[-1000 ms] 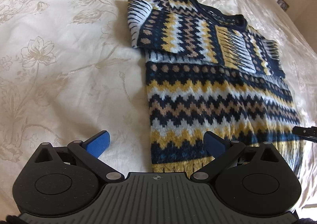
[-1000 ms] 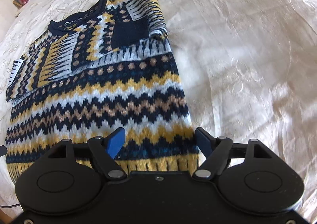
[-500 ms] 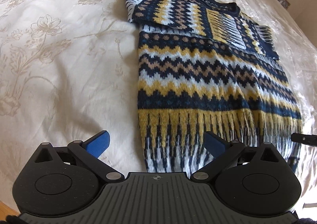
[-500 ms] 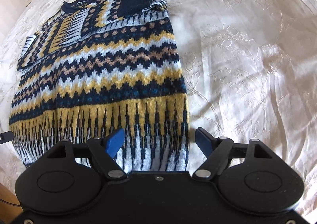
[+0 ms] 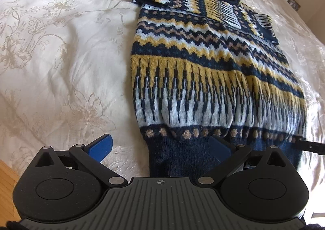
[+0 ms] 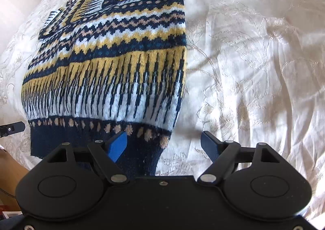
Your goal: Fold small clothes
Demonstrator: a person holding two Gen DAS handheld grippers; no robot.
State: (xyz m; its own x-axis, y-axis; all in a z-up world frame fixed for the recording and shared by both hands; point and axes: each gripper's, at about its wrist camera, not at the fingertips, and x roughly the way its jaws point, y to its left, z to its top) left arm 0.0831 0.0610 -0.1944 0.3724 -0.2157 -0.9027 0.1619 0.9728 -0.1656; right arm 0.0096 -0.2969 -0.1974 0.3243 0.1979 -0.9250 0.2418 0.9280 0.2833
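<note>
- No legible writing was found.
- Sweater [image 5: 203,63] was laid flat on bed [image 5: 61,57], long axis running away, hem nearest.
- Left gripper [image 5: 160,145] and right gripper [image 6: 163,144] fingers were spread wide over the hem corners, nothing gripped.

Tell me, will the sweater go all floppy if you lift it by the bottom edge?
Probably floppy: the sweater is soft knit, lying limp on the bedspread. Its navy hem already bunches, so it would likely sag between grips. The fuzzy yarn probably won't slip.
</note>
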